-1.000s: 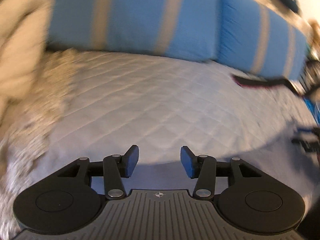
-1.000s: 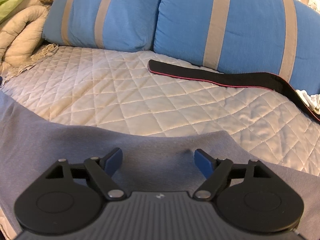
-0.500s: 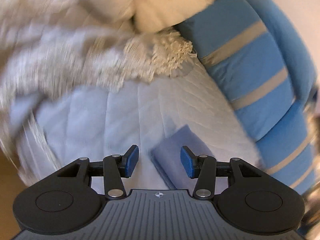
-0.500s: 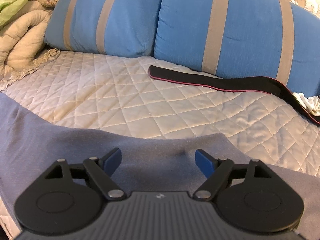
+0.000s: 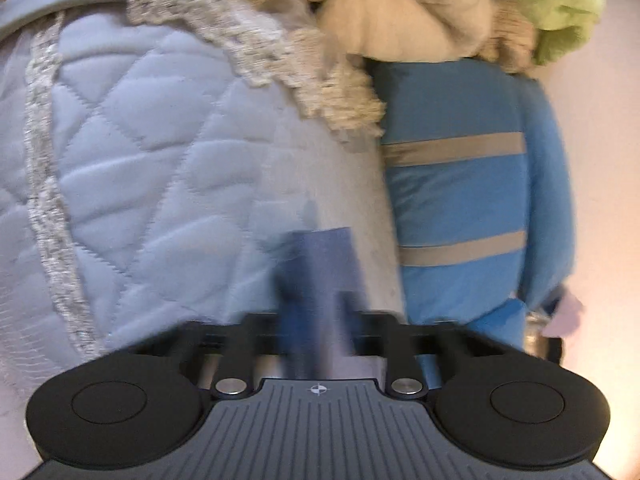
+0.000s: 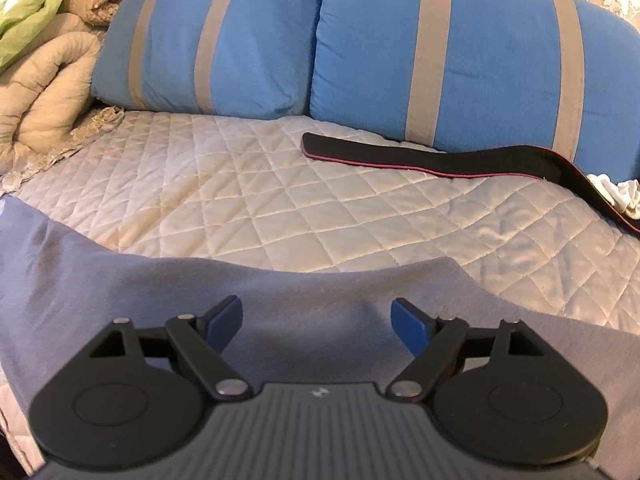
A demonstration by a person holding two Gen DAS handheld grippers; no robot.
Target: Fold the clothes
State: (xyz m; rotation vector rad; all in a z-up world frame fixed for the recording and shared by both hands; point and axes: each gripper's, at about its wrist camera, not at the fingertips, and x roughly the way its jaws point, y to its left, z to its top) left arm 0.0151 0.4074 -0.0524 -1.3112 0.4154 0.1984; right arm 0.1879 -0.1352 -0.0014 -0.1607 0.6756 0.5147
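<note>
My left gripper (image 5: pixel 320 312) had just closed on a corner of the grey-blue jersey garment (image 6: pixel 160 280), lying unfolded on the quilted bedspread (image 6: pixel 320 200); my right gripper (image 6: pixel 318 322) hovered open. Folding barely begun.

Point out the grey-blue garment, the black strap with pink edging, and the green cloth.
grey-blue garment (image 6: pixel 160 280): right wrist view, flat middle of the fabric.
black strap (image 6: pixel 400 154): right wrist view, its middle stretch.
green cloth (image 6: pixel 36 4): right wrist view, crumpled centre.

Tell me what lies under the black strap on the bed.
The black strap lies flat on the quilted bedspread, just in front of the blue pillows. Its right end runs under a bit of white cloth. Whatever is beneath the strap itself is covered.
</note>
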